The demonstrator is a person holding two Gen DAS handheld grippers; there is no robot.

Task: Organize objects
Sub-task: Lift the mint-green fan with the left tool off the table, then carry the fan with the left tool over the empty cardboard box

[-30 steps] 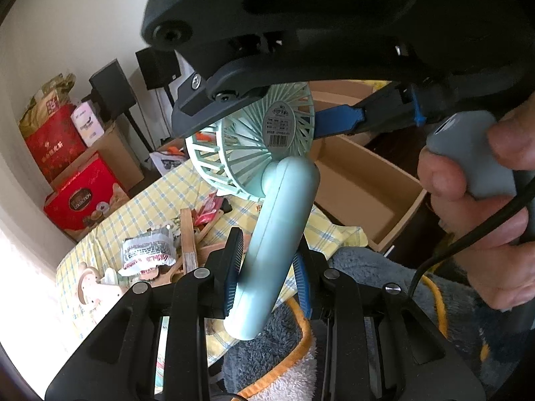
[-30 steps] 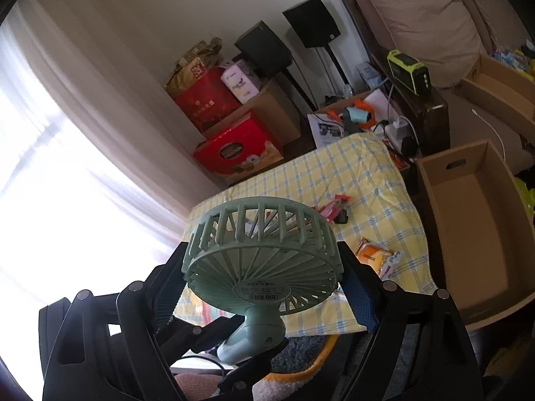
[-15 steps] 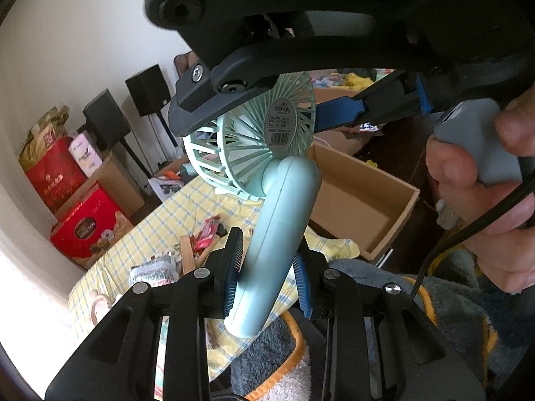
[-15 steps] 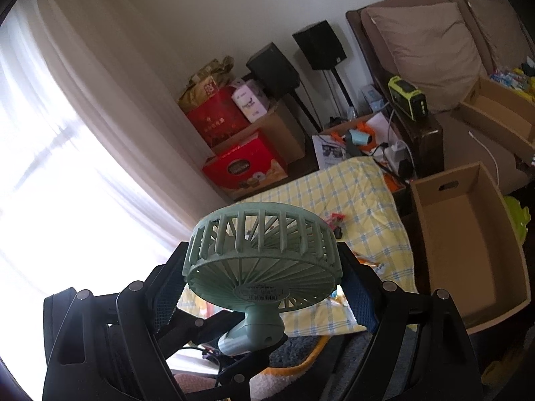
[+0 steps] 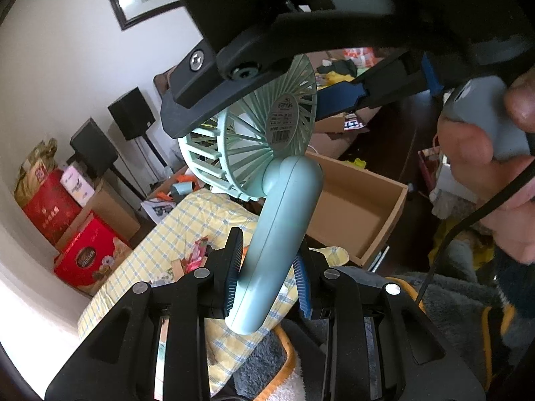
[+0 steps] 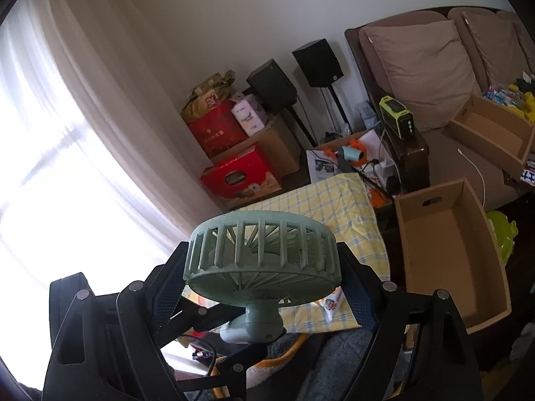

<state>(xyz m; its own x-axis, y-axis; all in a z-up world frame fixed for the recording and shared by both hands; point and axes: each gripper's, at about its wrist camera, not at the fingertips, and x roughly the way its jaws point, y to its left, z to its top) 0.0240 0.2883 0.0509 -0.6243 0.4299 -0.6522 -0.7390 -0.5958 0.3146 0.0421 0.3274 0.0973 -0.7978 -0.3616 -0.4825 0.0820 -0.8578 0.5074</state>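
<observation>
Both grippers hold the fan [image 5: 267,173] aloft: your left gripper [image 5: 267,267] pinches the handle narrow, your right gripper [image 6: 264,287] spans the round head wide. It's risen since a second ago, the checked cloth [image 6: 334,207] dropping lower in view, the head tipped flatter — likely bound for the empty box [image 6: 451,250], grips unchanged.

A yellow checked cloth [image 6: 337,207] covers the low table, with snack packets [image 5: 197,254] scattered on it.
</observation>
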